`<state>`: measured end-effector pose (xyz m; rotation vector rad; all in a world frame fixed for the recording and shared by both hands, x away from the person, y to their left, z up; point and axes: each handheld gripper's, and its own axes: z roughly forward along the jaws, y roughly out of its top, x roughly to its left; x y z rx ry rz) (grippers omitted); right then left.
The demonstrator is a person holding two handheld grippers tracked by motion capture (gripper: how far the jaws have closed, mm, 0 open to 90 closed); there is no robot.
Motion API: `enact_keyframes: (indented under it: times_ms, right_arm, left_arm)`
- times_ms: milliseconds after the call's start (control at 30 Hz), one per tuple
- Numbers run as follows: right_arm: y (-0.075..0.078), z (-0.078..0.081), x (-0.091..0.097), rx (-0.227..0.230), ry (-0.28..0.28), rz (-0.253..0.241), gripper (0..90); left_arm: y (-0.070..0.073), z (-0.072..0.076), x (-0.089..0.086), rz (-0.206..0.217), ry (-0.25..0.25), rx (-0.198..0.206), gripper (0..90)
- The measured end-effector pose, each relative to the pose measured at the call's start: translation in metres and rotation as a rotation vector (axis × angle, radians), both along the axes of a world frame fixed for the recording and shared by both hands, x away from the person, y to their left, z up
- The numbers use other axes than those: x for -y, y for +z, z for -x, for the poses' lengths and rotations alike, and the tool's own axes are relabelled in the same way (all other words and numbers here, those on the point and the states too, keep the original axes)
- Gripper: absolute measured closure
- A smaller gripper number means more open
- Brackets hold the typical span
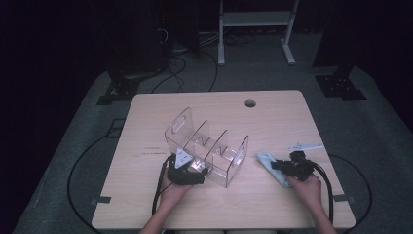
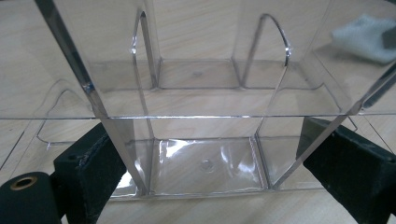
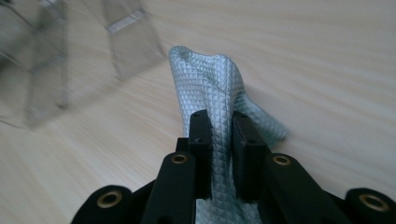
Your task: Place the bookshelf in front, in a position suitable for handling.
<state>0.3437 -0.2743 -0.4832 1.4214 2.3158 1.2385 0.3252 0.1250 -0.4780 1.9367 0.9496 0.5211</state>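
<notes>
Now my right gripper (image 3: 219, 135) pinches the cloth (image 3: 205, 79), lower centre. My left gripper (image 2: 205, 154) clamps the organizer (image 2: 201, 93); next comes wiping it

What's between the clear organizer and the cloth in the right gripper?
Bare tabletop: the high view shows a strip of plain wood between the clear acrylic organizer and the light blue cloth pinched by the right gripper.

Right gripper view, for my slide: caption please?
Right gripper shut on a pale blue cloth lying on the table.
</notes>
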Motion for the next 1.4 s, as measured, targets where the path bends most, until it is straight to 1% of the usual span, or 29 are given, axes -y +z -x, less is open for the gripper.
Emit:
enact_keyframes:
  times_ms: [67,100,133,167,200,233,267,300,367,467,500,533,667,733,767,833,867,900,967,1067,1100,1133,1167,1200,1233,1267,1300,1333,1400]
  right_arm:
    - [0.011,0.007,-0.011,0.072,0.006,-0.025,80.1]
    - [0.024,0.014,-0.021,0.149,0.013,-0.06,80.2]
    - [0.024,0.014,-0.021,0.149,0.013,-0.06,80.2]
    - [0.035,0.02,-0.029,0.198,0.023,-0.085,80.3]
    - [0.035,0.02,-0.029,0.198,0.023,-0.085,80.3]
    - [0.042,0.025,-0.036,0.24,0.026,-0.109,80.3]
    - [0.042,0.025,-0.036,0.24,0.026,-0.109,80.3]
    - [0.045,0.028,-0.043,0.259,0.041,-0.128,80.2]
    - [0.045,0.03,-0.046,0.269,0.048,-0.123,80.2]
    - [0.038,0.03,-0.055,0.257,0.082,-0.107,80.1]
    - [0.029,0.028,-0.058,0.23,0.095,-0.11,80.0]
    - [0.029,0.028,-0.058,0.23,0.095,-0.11,80.0]
    - [0.007,0.02,-0.06,0.142,0.12,-0.078,79.9]
    - [0.002,0.017,-0.059,0.104,0.122,-0.076,80.0]
    - [0.004,0.017,-0.059,0.11,0.12,-0.083,79.9]
    - [0.022,0.024,-0.059,0.184,0.112,-0.111,79.8]
    - [0.022,0.024,-0.059,0.184,0.112,-0.111,79.8]
    - [0.035,0.027,-0.057,0.252,0.102,-0.147,79.8]
    - [0.039,0.026,-0.056,0.265,0.106,-0.148,79.7]
    - [0.03,0.025,-0.056,0.248,0.102,-0.133,79.6]
    - [0.015,0.021,-0.057,0.196,0.106,-0.108,79.6]
    - [0.008,0.019,-0.058,0.169,0.106,-0.095,79.6]
    - [0.002,0.017,-0.058,0.141,0.111,-0.082,79.5]
    - [0.002,0.017,-0.058,0.141,0.111,-0.082,79.5]
    - [0.0,0.014,-0.058,0.118,0.111,-0.072,79.5]
    - [0.0,0.014,-0.058,0.118,0.111,-0.072,79.5]
    - [0.008,0.017,-0.059,0.149,0.11,-0.082,79.4]
    - [0.008,0.017,-0.059,0.149,0.11,-0.082,79.4]
    - [0.015,0.02,-0.06,0.176,0.119,-0.088,79.4]
  left_arm:
    - [0.0,0.003,0.0,0.006,-0.002,-0.002,7.5]
    - [0.0,0.005,0.001,0.007,-0.005,-0.003,7.5]
    - [0.0,0.005,0.001,0.007,-0.005,-0.003,7.5]
    - [0.0,0.007,0.001,0.004,-0.011,-0.001,7.5]
    - [0.0,0.007,0.001,0.004,-0.011,-0.001,7.5]
    - [0.0,0.007,0.002,0.007,-0.015,-0.002,7.5]
    - [0.0,0.008,0.002,0.006,-0.018,-0.002,7.5]
    - [0.0,0.01,0.003,0.004,-0.024,-0.002,7.5]
    - [0.0,0.012,0.004,0.001,-0.026,0.001,7.5]
    - [0.0,0.014,0.006,-0.001,-0.038,0.003,7.5]
    - [0.0,0.014,0.006,-0.001,-0.04,0.006,7.5]
    - [0.0,0.014,0.006,0.002,-0.041,0.007,7.5]
    - [-0.001,0.014,0.006,0.003,-0.042,0.008,7.4]
    - [-0.001,0.014,0.006,0.003,-0.04,0.007,7.4]
    - [-0.001,0.015,0.006,0.003,-0.038,0.001,7.4]
    - [-0.001,0.014,0.006,0.005,-0.04,0.003,7.4]
    - [-0.001,0.014,0.006,0.005,-0.04,0.003,7.4]
    - [-0.001,0.015,0.006,0.006,-0.042,0.003,7.4]
    - [-0.001,0.015,0.006,0.005,-0.043,0.002,7.4]
    - [-0.001,0.015,0.006,0.005,-0.041,0.002,7.4]
    - [-0.001,0.015,0.006,0.005,-0.042,0.006,7.4]
    - [-0.001,0.015,0.006,0.004,-0.042,0.005,7.4]
    - [-0.001,0.015,0.006,0.004,-0.042,0.005,7.4]
    - [-0.001,0.015,0.006,0.004,-0.042,0.005,7.4]
    - [-0.001,0.015,0.006,0.004,-0.041,0.005,7.4]
    - [-0.001,0.015,0.006,0.005,-0.04,0.003,7.4]
    - [-0.001,0.015,0.006,0.006,-0.041,0.004,7.4]
    - [-0.001,0.015,0.006,0.006,-0.041,0.004,7.3]
    - [-0.001,0.014,0.006,0.006,-0.042,0.004,7.3]
